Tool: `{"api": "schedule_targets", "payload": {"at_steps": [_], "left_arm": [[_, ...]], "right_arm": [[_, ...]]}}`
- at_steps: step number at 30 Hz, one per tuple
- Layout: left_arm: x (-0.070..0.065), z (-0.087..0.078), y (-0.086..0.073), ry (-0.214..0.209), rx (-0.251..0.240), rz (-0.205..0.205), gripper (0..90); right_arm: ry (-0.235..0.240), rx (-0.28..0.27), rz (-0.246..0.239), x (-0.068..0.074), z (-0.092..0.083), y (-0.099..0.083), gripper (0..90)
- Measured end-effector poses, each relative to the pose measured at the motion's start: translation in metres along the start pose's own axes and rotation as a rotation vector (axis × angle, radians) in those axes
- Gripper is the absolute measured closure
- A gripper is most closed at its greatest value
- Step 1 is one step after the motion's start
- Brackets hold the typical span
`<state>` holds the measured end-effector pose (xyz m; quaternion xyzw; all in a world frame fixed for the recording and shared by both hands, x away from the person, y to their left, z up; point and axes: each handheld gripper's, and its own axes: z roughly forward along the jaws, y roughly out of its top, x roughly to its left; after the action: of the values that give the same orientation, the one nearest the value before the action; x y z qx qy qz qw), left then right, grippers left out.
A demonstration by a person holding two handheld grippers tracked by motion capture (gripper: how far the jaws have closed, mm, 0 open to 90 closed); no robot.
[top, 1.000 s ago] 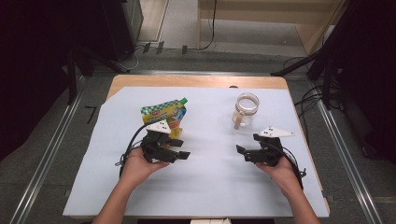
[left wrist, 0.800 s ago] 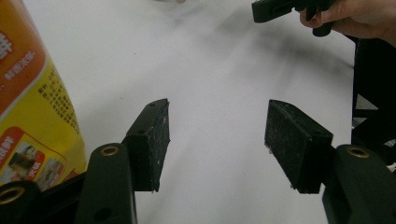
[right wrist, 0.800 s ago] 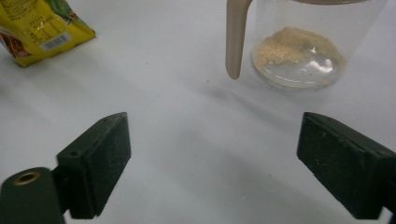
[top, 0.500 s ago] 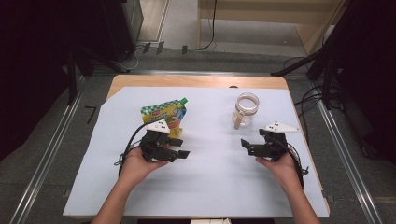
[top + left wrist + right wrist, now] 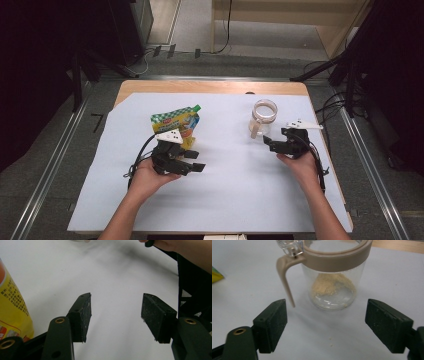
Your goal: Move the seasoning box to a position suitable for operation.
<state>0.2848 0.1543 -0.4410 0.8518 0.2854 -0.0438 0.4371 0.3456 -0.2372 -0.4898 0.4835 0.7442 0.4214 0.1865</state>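
Note:
A clear glass jar (image 5: 263, 117) with a tan lid ring, a tan lever handle and some tan powder at the bottom stands at the right back of the table. My right gripper (image 5: 270, 145) sits just in front of it, open. In the right gripper view the jar (image 5: 334, 277) stands just ahead of the gripper (image 5: 325, 320), and the pads do not touch it. These jaws have just been closing a little, with nothing pressed between them. A yellow and green spouted pouch (image 5: 177, 122) lies at the left. My left gripper (image 5: 195, 161) rests beside it, open and empty (image 5: 116, 312), with the pouch (image 5: 12, 307) off to one side.
A white sheet (image 5: 225, 200) covers the wooden table (image 5: 210, 87). The person's right hand (image 5: 180, 247) shows far off in the left gripper view. Metal rails and dark stands flank the table on the floor.
My right gripper has moved forward and left, up close to the jar. The left gripper and the pouch have stayed where they were.

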Motion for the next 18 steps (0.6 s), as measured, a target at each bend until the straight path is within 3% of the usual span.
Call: {"api": "schedule_targets", "payload": {"at_steps": [5,8,11,14,18], "left_arm": [[0.001,-0.001,-0.001,-0.001,-0.003,0.006,41.8],[0.001,-0.002,-0.002,-0.005,-0.007,0.006,41.9],[-0.001,-0.003,-0.004,-0.001,-0.004,0.013,41.9],[-0.002,-0.002,-0.005,0.004,-0.005,0.017,42.0],[-0.003,-0.002,-0.004,-0.025,-0.015,0.032,42.1]], "right_arm": [[0.019,-0.022,0.024,-0.009,0.014,0.008,19.1],[-0.002,-0.054,0.000,-0.010,0.020,0.008,20.7],[0.001,-0.036,-0.022,-0.010,0.027,0.009,19.5],[0.015,-0.036,-0.004,-0.012,0.037,0.011,17.0],[0.025,-0.041,0.015,-0.012,0.052,0.011,13.9]]}}
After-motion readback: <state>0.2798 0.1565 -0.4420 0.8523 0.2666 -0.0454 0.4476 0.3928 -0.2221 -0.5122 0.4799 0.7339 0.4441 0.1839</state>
